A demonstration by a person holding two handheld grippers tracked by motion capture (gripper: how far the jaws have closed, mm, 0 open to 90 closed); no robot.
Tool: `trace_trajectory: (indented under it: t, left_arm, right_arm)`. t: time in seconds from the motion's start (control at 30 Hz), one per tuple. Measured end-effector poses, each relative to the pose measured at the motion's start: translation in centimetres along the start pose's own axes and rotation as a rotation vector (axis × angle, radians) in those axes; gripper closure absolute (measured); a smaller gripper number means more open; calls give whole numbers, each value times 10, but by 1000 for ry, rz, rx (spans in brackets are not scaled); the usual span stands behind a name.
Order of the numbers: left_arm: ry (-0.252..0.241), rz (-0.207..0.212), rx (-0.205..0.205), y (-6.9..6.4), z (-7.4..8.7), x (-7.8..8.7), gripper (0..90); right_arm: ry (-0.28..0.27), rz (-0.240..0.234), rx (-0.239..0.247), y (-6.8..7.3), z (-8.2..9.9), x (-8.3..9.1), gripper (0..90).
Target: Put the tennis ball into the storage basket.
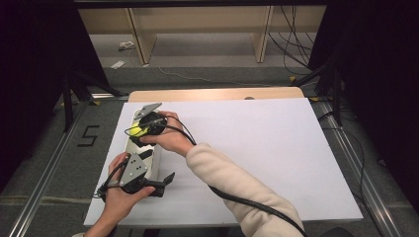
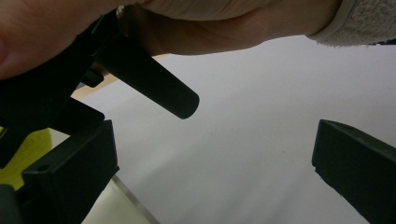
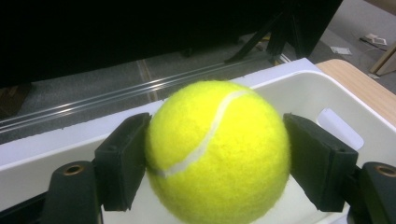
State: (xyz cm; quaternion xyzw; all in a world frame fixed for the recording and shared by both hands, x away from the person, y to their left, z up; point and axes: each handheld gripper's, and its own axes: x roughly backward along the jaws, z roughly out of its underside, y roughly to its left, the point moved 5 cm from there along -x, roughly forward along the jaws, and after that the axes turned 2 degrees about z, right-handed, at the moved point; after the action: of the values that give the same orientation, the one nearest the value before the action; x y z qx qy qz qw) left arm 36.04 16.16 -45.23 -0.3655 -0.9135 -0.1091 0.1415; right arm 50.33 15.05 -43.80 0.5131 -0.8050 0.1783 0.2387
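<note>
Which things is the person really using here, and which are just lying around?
In use:
- fuzzy yellow tennis ball, clamped between the jaws of the right gripper
- white plastic bin, right under the ball
- left gripper, jaws apart, holding nothing

Just lying about:
- white sheet covering the table
- scraps of paper on the floor
- black cables on the floor

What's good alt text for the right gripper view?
A fuzzy yellow tennis ball with a white seam sits clamped between the right tool's two black jaws, over a white plastic bin. Grey floor lies beyond.
</note>
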Motion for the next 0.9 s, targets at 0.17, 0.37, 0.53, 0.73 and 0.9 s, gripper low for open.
trace_trajectory:
  t: [0.17, 0.37, 0.53, 0.73, 0.9]
  left_arm:
    - [0, 0, 1, 0, 0, 0, 0]
    - [0, 0, 2, 0, 0, 0, 0]
    - [1, 0, 1, 0, 0, 0, 0]
    - [0, -1, 1, 0, 0, 0, 0]
    - [0, -1, 2, 0, 0, 1, 0]
  right_arm:
    - [8, -4, 1, 0, 2, -1, 267]
    - [27, -9, -5, 0, 5, -3, 266]
    - [29, -9, -5, -1, 6, -5, 266]
    - [5, -5, -21, 0, 3, -4, 296]
    - [-4, 1, -23, -3, -1, 0, 273]
